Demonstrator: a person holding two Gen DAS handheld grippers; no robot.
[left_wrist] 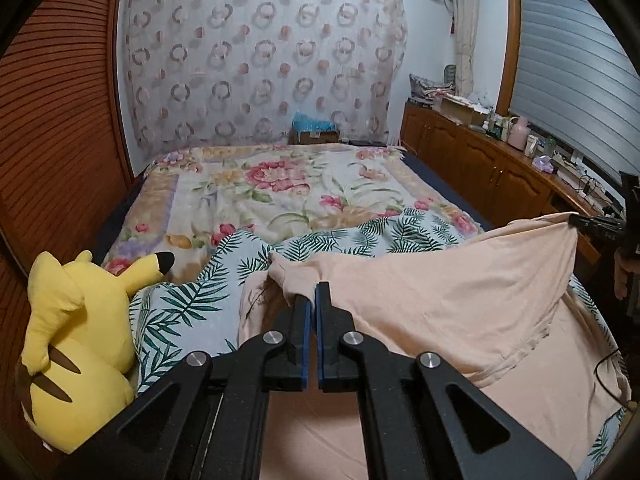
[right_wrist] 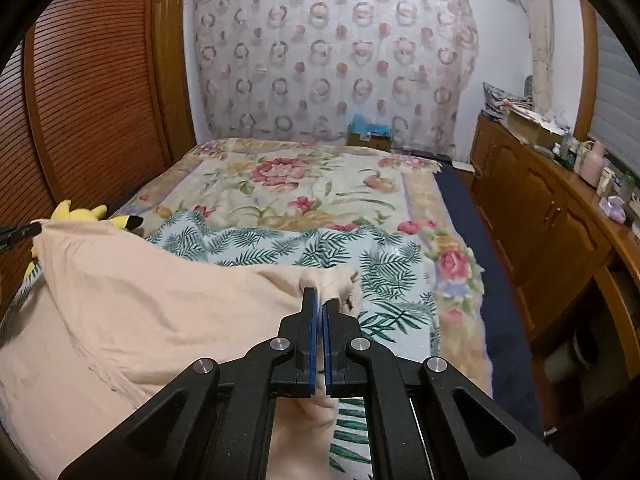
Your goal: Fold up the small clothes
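While pinching one corner of the peach garment (left_wrist: pixel 440 292) at the far left, left gripper (left_wrist: pixel 312 294) showing blue pads pressed together with cloth bunched at the tips. Lifting that edge off the leaf-print sheet (left_wrist: pixel 192 304), the rest of the garment draping down toward the camera and lying over the bed. Moving across to the other corner: right gripper (right_wrist: pixel 320 300) also clamped tight, a fold of the same peach fabric caught between its fingers, and seen from the left wrist as a dark clamp at the garment's raised far corner. Judging the step as raising the top edge to carry it over for a fold. Doing it well means keeping both corners level, holding the edge taut between them without stretching, and laying it down so hem meets hem squarely, not dragging the sheet underneath along. Counting now, left to right: one yellow plush toy (left_wrist: pixel 80 344) beside the wooden louvred doors (left_wrist: pixel 60 120), one peach garment, one leaf-print sheet, one floral blanket (left_wrist: pixel 280 188) beyond it, two grippers, one long wooden cabinet (right_wrist: pixel 540 220) along the right wall.
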